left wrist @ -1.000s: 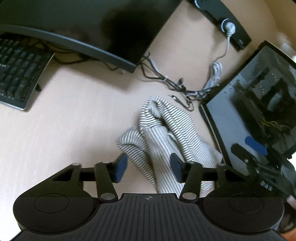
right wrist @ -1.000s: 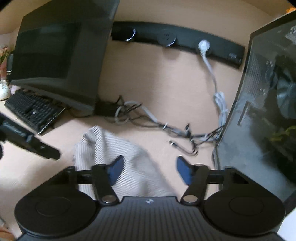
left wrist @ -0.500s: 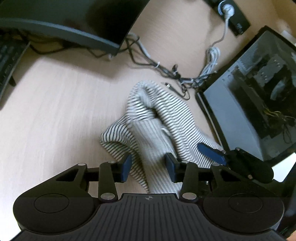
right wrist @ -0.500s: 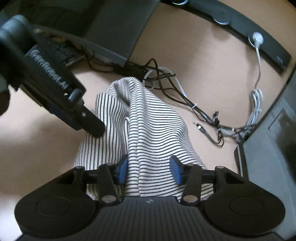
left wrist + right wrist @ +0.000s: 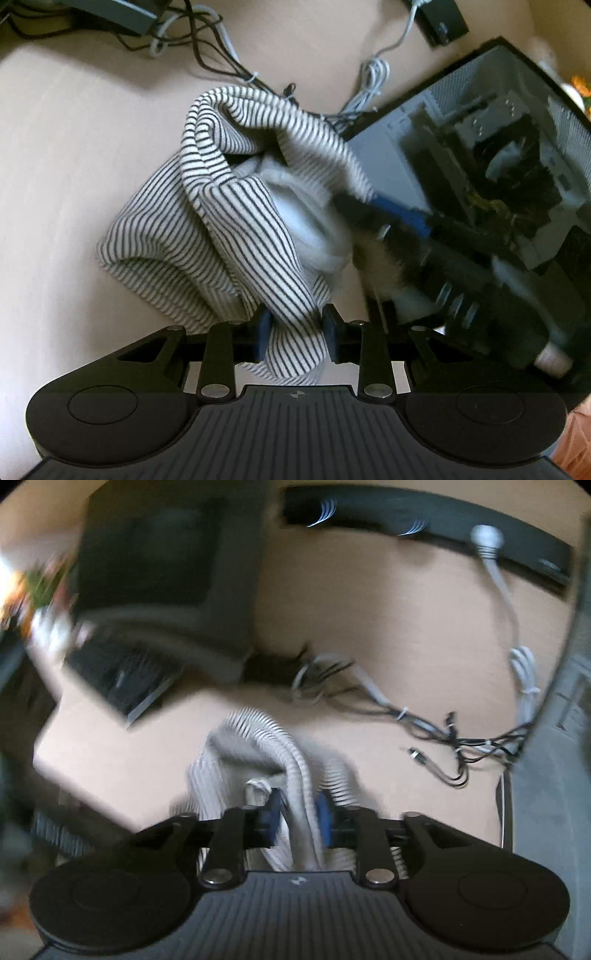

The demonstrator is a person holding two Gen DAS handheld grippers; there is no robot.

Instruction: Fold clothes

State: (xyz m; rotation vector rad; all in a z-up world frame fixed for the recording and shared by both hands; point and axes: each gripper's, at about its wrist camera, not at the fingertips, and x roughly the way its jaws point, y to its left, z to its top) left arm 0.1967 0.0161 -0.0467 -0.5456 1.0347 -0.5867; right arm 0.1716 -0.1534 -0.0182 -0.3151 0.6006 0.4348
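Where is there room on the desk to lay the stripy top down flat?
Bare desk lies left of the striped top, below the monitor base. It is crowded behind, where cables tangle, and on the right by the computer case.

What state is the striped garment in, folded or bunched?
Bunched, not folded: the striped garment sits in a crumpled heap with its pale lining showing, pinched by the left gripper and right gripper.

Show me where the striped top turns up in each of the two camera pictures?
Left wrist view: the striped top fills the centre, one end pinched in the left hand-held gripper.
Right wrist view: it sits low in the centre, blurred, clamped in the right hand-held gripper.
Shared landmark: the bundle of cables just beyond it.
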